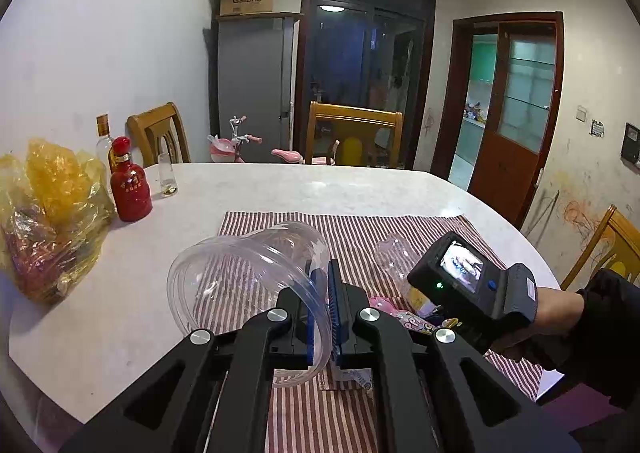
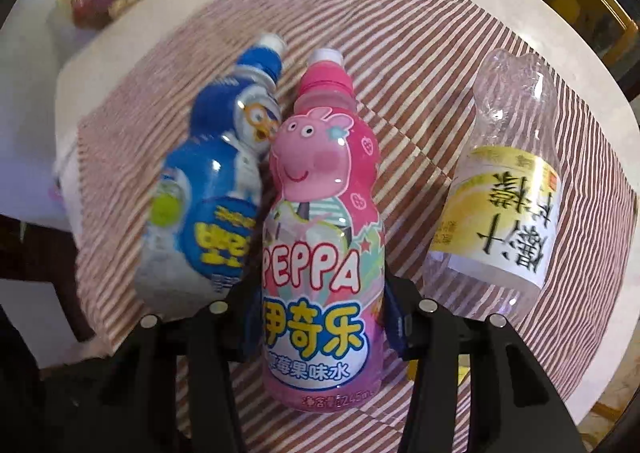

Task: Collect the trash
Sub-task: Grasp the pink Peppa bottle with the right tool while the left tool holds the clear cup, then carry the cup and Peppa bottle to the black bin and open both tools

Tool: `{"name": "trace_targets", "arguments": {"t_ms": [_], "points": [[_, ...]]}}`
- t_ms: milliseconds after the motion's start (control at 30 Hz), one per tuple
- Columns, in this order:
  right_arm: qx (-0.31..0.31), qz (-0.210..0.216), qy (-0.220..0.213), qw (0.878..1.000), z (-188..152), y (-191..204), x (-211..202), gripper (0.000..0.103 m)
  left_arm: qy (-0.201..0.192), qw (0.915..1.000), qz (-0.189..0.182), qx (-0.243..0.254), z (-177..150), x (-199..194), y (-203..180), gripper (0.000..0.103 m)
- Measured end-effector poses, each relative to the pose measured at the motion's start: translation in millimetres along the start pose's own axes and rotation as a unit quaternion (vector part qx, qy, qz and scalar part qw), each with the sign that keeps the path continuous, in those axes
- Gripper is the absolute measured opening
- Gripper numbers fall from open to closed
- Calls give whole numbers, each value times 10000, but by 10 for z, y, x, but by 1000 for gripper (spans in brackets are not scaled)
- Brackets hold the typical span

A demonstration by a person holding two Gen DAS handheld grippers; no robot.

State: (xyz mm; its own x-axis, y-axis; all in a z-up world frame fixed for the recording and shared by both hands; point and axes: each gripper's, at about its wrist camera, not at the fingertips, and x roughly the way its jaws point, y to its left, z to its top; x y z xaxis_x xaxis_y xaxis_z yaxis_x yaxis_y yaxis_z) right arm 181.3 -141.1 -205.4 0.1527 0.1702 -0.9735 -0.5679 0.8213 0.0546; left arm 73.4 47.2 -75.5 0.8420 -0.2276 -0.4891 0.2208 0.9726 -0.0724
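Right gripper (image 2: 318,317) points down over the pink bottle (image 2: 320,221) lying on the striped cloth (image 2: 420,65); fingers half-open straddle its lower body, long axis running away from them. Left gripper (image 1: 322,317) is clamped on the clear bowl (image 1: 248,285) rim.

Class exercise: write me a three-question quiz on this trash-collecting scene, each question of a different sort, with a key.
1. True or false: the left gripper is shut on the clear plastic bowl.
2. Which bottle lies between the right gripper fingers? A blue penguin bottle B pink Peppa bottle C clear yellow-labelled bottle
3. Fill in: the bottles lie on a striped ____.

Key: 1 true; 2 B; 3 cloth.
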Motion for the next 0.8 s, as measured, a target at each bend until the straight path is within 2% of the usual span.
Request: {"name": "trace_targets", "arguments": {"t_ms": [200,400,500,633,800], "points": [[233,76,-456,9987,-55,-114,-317,48,-25,10000,-14,73,26,14,-32,6],[575,291,-1236,9902,-237,-318,-882,48,-105,9997,-124,200,90,5,-186,6],[930,421,-1774,9788,-449,-463,-1210,48,-224,9991,-240,252,169,-5,-328,6],[1542,489,-2669,9501,-966,-655,-1759,48,-360,9972,-512,420,294,11,-622,6],[1986,342,-3381,9193,-1507,-759,-2288,48,-519,9913,-998,690,434,46,-1095,8]]}}
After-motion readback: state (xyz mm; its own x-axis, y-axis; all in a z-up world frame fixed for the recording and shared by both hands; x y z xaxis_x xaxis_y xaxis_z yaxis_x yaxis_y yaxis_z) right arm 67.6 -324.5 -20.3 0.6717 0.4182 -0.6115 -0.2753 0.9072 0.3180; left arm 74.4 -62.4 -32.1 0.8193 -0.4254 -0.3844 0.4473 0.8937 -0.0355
